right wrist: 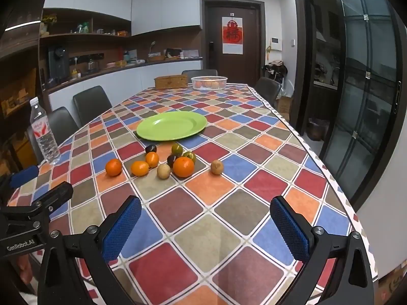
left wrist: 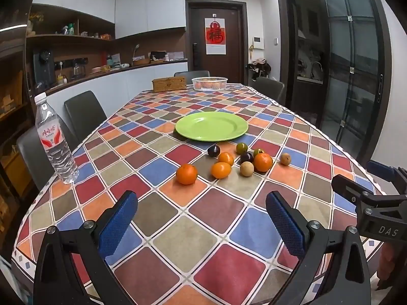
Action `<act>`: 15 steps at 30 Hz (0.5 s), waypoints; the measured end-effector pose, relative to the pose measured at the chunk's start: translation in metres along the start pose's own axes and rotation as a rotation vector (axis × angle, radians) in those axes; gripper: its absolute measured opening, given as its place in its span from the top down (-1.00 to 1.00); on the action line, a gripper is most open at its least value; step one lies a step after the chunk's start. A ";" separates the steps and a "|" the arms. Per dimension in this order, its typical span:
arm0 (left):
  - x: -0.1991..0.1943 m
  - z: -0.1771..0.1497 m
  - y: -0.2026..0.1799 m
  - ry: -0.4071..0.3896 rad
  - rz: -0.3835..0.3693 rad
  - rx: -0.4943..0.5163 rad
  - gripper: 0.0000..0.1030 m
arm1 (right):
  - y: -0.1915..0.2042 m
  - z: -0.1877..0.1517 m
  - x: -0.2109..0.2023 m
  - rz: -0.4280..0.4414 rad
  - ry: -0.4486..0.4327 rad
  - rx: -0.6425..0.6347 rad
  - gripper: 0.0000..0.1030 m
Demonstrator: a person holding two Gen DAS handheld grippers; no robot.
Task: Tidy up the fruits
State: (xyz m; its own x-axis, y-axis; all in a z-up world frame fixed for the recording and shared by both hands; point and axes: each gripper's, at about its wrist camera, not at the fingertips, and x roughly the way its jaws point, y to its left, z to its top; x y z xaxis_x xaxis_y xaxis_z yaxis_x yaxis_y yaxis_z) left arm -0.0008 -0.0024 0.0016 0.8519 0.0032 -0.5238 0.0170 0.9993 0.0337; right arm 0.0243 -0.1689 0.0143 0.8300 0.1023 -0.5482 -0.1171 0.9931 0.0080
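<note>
An empty green plate (left wrist: 211, 126) (right wrist: 171, 126) lies mid-table. In front of it sits a cluster of small fruits: several oranges, one at the left (left wrist: 186, 174) (right wrist: 113, 167) and one at the right (left wrist: 263, 162) (right wrist: 183, 166), two tan round fruits (left wrist: 246, 169) (right wrist: 217, 167), dark plums (left wrist: 213, 150) (right wrist: 150, 149) and green fruits (left wrist: 241, 148) (right wrist: 177, 149). My left gripper (left wrist: 202, 225) is open and empty, low over the near table, short of the fruits. My right gripper (right wrist: 206, 228) is open and empty beside it; it shows at the right edge of the left wrist view (left wrist: 366, 198).
A water bottle (left wrist: 54, 139) (right wrist: 43, 133) stands at the table's left edge. A white basket with fruit (left wrist: 209, 83) (right wrist: 209, 82) and a wicker box (left wrist: 169, 84) (right wrist: 171, 81) sit at the far end. Chairs surround the checkered tablecloth (left wrist: 183, 239).
</note>
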 end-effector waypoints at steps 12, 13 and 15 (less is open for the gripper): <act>0.000 -0.003 0.005 -0.002 -0.001 -0.007 -0.99 | -0.001 0.001 -0.002 0.001 -0.004 -0.002 -0.98; 0.000 -0.003 0.005 -0.002 -0.002 -0.008 -0.99 | 0.000 0.001 -0.002 0.001 -0.004 -0.002 -0.99; 0.000 -0.003 0.005 -0.002 -0.002 -0.008 -0.99 | 0.000 0.001 -0.002 0.000 -0.004 -0.002 -0.99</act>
State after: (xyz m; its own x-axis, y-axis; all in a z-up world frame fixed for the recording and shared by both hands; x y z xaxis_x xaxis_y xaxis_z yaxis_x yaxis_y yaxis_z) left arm -0.0023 0.0025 -0.0005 0.8530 0.0008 -0.5219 0.0147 0.9996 0.0255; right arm 0.0232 -0.1692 0.0160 0.8322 0.1021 -0.5450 -0.1179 0.9930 0.0059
